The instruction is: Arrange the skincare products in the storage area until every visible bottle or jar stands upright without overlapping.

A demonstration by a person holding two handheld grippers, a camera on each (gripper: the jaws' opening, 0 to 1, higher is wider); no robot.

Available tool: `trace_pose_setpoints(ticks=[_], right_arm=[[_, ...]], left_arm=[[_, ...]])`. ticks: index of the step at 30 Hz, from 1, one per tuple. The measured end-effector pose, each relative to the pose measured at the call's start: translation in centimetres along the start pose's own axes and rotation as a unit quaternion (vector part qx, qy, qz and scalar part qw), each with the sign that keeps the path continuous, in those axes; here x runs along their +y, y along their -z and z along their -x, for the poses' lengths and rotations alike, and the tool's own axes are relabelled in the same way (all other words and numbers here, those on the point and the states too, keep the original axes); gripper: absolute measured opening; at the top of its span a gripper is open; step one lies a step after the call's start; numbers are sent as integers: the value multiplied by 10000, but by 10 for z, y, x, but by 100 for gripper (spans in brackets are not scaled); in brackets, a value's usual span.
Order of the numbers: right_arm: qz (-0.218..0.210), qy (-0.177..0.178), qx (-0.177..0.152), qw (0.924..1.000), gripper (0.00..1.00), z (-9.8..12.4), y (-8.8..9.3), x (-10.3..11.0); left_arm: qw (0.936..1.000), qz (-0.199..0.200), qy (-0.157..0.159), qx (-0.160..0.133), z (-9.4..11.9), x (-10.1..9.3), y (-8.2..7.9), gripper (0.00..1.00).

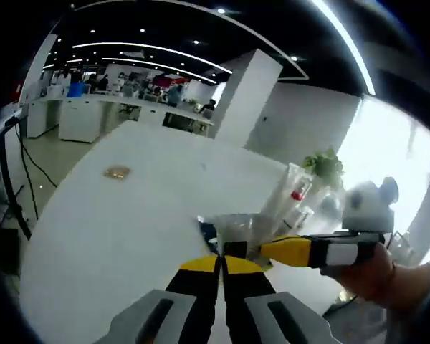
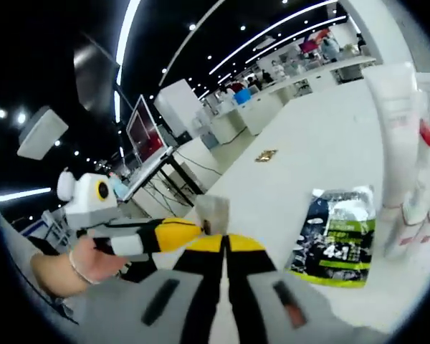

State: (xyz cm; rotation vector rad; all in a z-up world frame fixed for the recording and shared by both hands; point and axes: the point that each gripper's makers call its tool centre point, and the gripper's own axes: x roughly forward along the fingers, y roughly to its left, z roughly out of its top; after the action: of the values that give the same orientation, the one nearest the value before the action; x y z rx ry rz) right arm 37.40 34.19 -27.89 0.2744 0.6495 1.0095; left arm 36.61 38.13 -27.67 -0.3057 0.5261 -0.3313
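Both hand-held grippers pressed together, left [image 1: 221,259] and right [image 2: 224,247]; sachet [image 2: 335,236] flat on tabletop [image 2: 301,172] right of right one, beside upright tubes [image 2: 398,143].

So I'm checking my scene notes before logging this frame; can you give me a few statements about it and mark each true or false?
1. A dark and green sachet lies flat on the white table. True.
2. The tall white tube lies on its side. False: it stands upright beside the sachet.
3. The right hand-held gripper has its jaws together. True.
4. The left hand-held gripper is wide open. False: its jaws are closed together.
5. A small brown object sits alone on the table, away from the products. True.
6. The table is black. False: it is white.
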Motion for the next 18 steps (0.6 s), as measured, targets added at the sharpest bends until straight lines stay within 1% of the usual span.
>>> trace_pose_setpoints(ticks=[2, 4, 6, 8, 9, 10, 12, 13, 14, 17, 18], right_arm=[[-6, 34, 1, 10000, 1, 0, 1, -1], [94, 51, 4, 9999, 2, -1, 0, 1], [177, 73, -56, 9998, 2, -1, -3, 2], [200, 59, -83, 9997, 2, -3, -7, 2], [106, 25, -55, 9999, 2, -5, -8, 1], [-30, 25, -55, 10000, 2, -5, -9, 0], [-119, 46, -102, 9999, 2, -9, -15, -5], [-139, 93, -101, 9998, 2, -12, -20, -10], [-99, 120, -99, 9998, 2, -15, -24, -11], [195, 284, -59, 9994, 2, -26, -42, -21], [320, 350, -28, 9989, 2, -31, -48, -25]], left_arm=[[10000, 88, 11, 27, 0, 1, 2, 2], [9998, 190, 5, 46, 0, 3, 3, 2], [9997, 231, -13, 11, 1, 4, -2, 2], [9999, 113, -41, -46, -1, 5, -7, 1], [10000, 46, -34, -2, -2, 7, -10, 1], [10000, 81, -1, 26, -3, 9, -12, 1], [9996, 244, 133, 31, -6, 10, -18, 1], [9989, 419, 224, 21, -11, 10, -24, 1], [9987, 459, 238, 18, -14, 13, -27, 1], [9991, 372, 205, -67, -25, 18, -40, 1], [9995, 266, 167, -99, -29, 22, -45, 1]])
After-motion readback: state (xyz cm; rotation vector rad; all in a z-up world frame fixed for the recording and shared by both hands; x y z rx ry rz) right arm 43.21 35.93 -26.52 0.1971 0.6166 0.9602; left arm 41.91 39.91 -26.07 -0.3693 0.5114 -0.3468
